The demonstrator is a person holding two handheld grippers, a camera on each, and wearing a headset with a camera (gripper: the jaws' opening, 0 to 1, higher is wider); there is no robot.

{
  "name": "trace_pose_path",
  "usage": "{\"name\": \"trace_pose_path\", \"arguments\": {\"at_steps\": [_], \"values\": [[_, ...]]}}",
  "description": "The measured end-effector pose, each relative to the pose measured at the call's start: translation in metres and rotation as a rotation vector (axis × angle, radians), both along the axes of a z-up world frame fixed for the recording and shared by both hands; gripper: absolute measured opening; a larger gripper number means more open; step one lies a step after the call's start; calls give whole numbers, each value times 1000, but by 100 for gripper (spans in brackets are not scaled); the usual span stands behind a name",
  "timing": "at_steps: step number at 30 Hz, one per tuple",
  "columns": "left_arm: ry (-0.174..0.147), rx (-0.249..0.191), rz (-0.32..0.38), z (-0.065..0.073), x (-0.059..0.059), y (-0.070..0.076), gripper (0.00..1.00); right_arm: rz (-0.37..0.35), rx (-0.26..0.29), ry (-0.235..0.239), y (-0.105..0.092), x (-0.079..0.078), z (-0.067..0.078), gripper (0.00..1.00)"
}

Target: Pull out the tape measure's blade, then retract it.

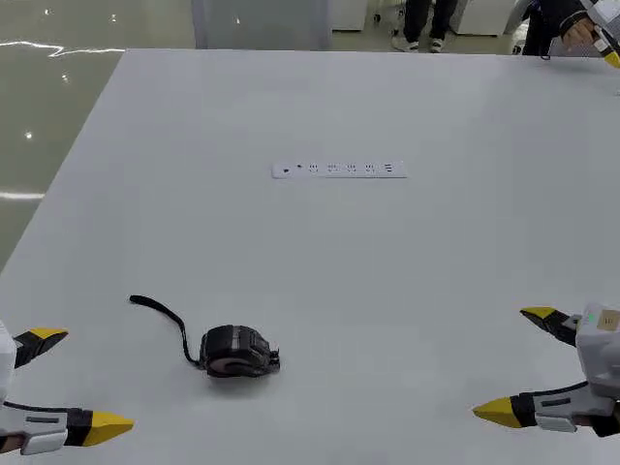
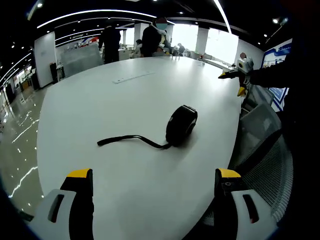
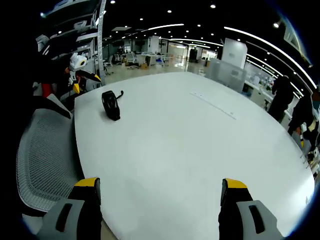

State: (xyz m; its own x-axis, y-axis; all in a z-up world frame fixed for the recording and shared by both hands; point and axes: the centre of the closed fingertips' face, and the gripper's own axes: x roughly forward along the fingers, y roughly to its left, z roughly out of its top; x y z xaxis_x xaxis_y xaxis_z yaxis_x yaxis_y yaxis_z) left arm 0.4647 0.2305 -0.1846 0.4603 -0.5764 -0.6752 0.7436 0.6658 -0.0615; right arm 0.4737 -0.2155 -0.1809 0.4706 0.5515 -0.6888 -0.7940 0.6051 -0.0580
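Observation:
A black tape measure lies on the white table, its black wrist strap trailing to the left; no blade is out. It sits ahead of my left gripper as the black tape measure, and far left in the right gripper view as the black tape measure. My left gripper hovers at the table's near left corner, jaws wide open and empty. My right gripper is at the near right, open too, with nothing between its yellow-tipped fingers.
A white power strip lies flat in the middle of the table. A grey mesh chair stands at the near edge. People stand beyond the far edge. A glossy floor lies to the left.

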Motion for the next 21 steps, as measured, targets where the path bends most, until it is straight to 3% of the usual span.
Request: {"name": "trace_pose_path", "arguments": {"at_steps": [3, 6, 7, 8, 11, 18, 21], "values": [[-1, 9, -16, 0, 2, -2, 99, 7, 8, -1, 7, 3, 1, 99], [18, 8, -30, 1, 2, -6, 97, 16, 29, 15, 20, 5, 1, 99], [-10, 10, -57, 4, 4, -10, 96, 24, 32, 18, 24, 7, 1, 99], [-15, 9, -60, 6, 5, -12, 96, 33, 33, 23, 27, 8, 0, 99], [-1, 11, -72, 7, 8, -18, 95, 63, 28, 34, 38, 10, -2, 99], [-32, 43, -145, 8, 18, -36, 95, 140, 52, 19, 67, 15, 2, 99], [-48, 78, -185, 7, 22, -44, 95, 157, 53, 29, 76, 17, 1, 99]]}}
